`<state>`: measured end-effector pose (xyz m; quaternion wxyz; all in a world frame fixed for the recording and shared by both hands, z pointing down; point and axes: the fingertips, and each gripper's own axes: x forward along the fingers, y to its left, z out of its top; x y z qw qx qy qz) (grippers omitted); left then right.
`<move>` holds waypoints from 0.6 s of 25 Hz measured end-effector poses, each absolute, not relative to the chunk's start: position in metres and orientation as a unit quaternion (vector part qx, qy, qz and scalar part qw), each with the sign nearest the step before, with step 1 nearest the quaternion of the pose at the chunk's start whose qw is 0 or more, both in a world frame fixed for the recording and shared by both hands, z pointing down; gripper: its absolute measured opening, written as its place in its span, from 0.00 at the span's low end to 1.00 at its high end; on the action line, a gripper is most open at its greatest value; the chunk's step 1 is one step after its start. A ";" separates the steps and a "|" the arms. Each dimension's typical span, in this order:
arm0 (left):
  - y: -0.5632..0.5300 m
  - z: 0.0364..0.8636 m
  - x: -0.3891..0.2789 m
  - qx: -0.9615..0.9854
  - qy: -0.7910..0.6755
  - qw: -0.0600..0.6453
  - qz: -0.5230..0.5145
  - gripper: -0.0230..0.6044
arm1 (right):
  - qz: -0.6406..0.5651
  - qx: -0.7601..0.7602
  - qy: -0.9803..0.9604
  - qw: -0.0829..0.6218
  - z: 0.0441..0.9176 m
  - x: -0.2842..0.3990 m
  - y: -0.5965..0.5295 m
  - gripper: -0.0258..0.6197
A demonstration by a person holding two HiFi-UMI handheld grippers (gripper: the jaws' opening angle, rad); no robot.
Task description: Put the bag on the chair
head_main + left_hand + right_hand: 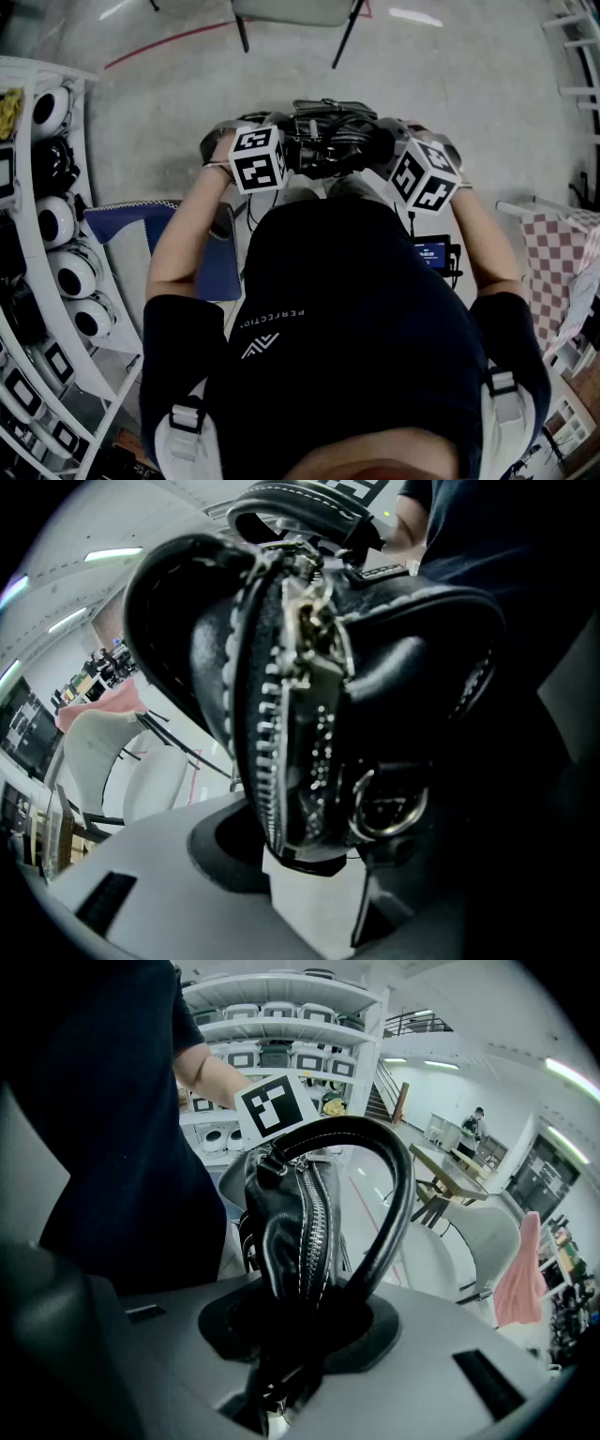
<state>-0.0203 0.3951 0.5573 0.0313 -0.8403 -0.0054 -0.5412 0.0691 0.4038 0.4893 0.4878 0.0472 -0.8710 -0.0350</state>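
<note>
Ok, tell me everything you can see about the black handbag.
The black handbag looks like glossy leather, with a silver zipper, white stitching, a looped handle and a metal ring. It is held off the floor before the person, gripped at opposite ends by the left gripper and right gripper.

Up off the floor (469,84), just ahead of the person's torso (347,309): the bag (333,141), lying crosswise between both grippers. On its left end, the left gripper (309,855), jaws closed on it; on its right end, the right gripper (281,1387), likewise clamped. On the bag's far side, away from the person, its handle (375,1194). Farther ahead on the floor, well apart from the bag, the chair (295,11). Along the person's left, a shelving rack (47,281), its shelves filled with rows of items. At the person's right, near the right elbow, a cloth (553,262). At the waist, beside the right forearm, a small screen device (433,251).
</note>
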 end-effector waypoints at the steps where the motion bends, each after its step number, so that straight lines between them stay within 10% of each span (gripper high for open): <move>1: 0.395 0.557 -0.020 -0.840 -0.005 0.031 -0.542 0.43 | -0.035 0.048 -0.871 0.488 0.489 0.069 0.403 0.23; 15: 0.387 0.562 -0.019 -0.835 -0.013 0.027 -0.550 0.42 | -0.010 0.054 -0.874 0.482 0.492 0.069 0.395 0.23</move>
